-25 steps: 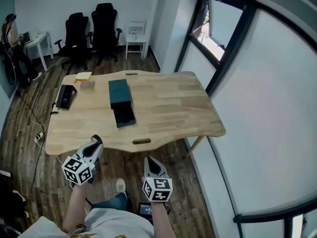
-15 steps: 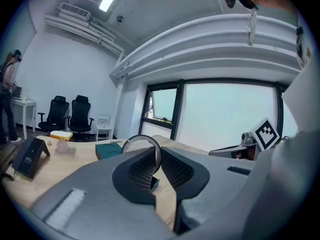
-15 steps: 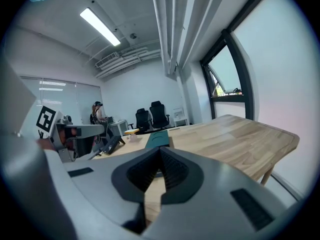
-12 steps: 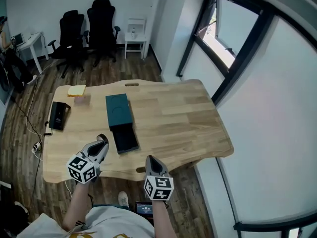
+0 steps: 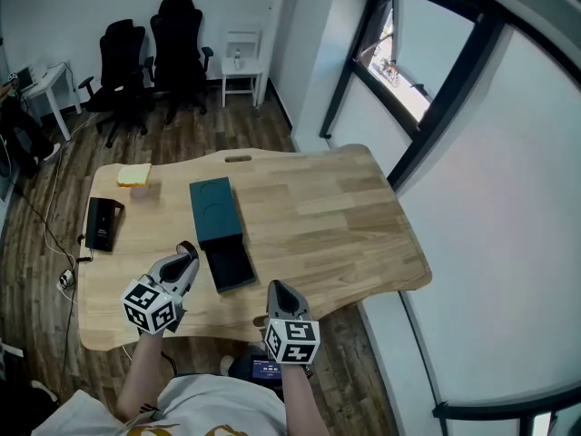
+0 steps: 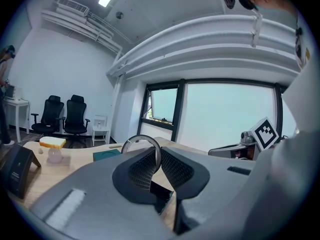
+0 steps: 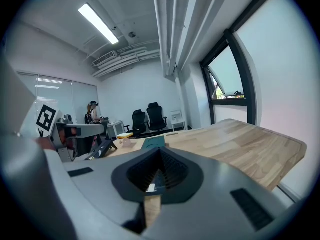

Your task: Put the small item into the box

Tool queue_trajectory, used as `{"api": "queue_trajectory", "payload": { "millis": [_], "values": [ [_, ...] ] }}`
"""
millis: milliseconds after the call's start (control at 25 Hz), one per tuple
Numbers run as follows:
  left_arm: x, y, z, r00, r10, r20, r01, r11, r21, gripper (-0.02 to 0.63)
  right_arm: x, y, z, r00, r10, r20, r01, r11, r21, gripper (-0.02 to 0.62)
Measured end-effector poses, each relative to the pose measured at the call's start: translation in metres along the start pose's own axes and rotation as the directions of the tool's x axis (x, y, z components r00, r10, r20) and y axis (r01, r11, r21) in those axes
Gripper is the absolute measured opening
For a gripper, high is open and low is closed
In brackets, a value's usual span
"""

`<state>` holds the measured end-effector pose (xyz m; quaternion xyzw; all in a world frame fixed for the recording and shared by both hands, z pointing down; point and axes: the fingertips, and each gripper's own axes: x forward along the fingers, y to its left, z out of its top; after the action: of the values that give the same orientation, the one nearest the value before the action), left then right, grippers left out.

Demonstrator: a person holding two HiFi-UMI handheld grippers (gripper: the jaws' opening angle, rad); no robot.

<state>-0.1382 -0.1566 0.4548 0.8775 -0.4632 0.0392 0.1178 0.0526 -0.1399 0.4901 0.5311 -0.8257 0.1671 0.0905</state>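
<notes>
Grippers at the table's [image 5: 345, 216] near edge
Its own view alone shows the left gripper [image 6: 157, 156] pinching a metal ring [image 6: 140, 136]; the right gripper's [image 7: 159, 170] jaws press together, empty.

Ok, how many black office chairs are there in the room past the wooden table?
2. The left chair and the right chair stand side by side at the far wall, the right one next to a small white table. Others could be out of frame.
</notes>
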Motion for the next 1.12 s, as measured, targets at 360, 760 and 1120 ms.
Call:
{"api": "queue_trajectory", "payload": {
  "millis": [360,760,1120],
  "values": [
    [0.007,0.021,0.005,1.0,0.006,0.005,-0.006,1.0,0.005,0.035,0.026,0.008,0.008,1.0,0.021,0.004,-0.021,1.0,-0.018,0.005],
    [0.03,0.027,-0.002,0.999,-0.012,-0.032,0.012,1.0,0.001,0.035,0.042,-0.004,0.005,1.0,0.017,-0.017,-0.017,1.0,-0.007,0.005],
    [0.056,0.035,-0.036,0.994,-0.031,-0.107,0.028,0.999,-0.034,0.035,0.065,-0.02,-0.018,0.998,0.007,-0.07,-0.006,1.0,0.019,0.005]
  ]
}}
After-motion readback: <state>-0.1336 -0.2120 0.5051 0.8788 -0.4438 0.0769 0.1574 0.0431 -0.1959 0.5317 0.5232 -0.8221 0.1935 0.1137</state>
